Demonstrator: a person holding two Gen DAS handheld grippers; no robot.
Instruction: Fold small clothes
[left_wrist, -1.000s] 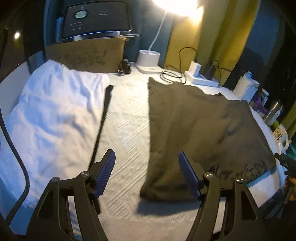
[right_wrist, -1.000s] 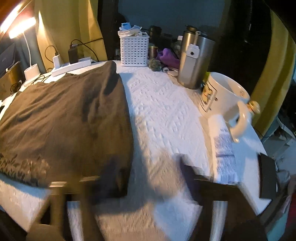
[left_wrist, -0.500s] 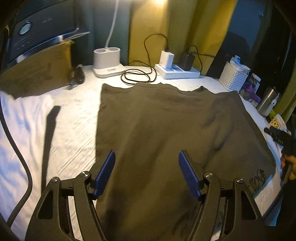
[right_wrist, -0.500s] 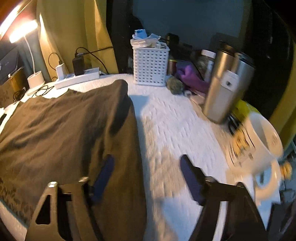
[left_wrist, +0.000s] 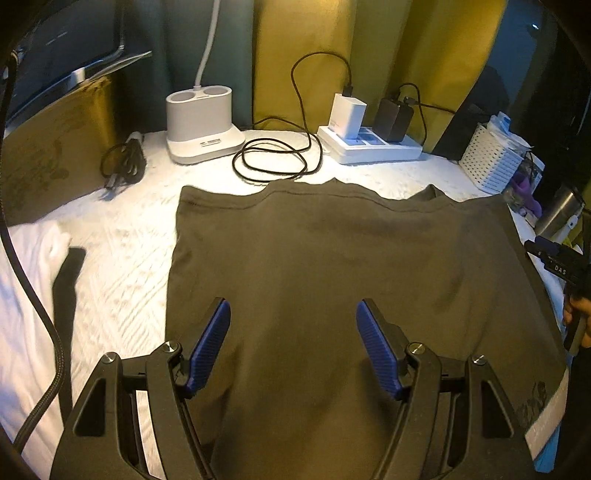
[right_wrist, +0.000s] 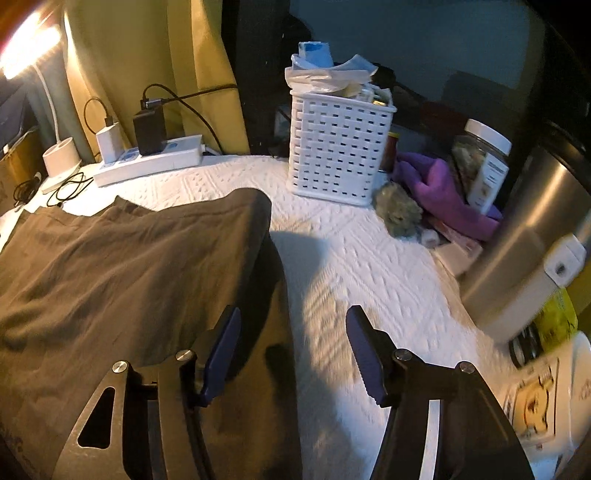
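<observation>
Dark olive T-shirt (left_wrist: 332, 295) lies spread flat on white embossed table cover (right_wrist: 369, 266), prob. laid out for folding. Left gripper (left_wrist: 293, 343) hangs w/ jaws wide over shirt's middle; right gripper (right_wrist: 293, 354), also wide, straddles shirt's right edge, holding nothing.

L tongs (left_wrist: 293, 325) swung from white cloth to over dark shirt (left_wrist: 332, 280); R tongs (right_wrist: 293, 332) moved fwd along shirt's edge twd basket (right_wrist: 340, 147).
</observation>
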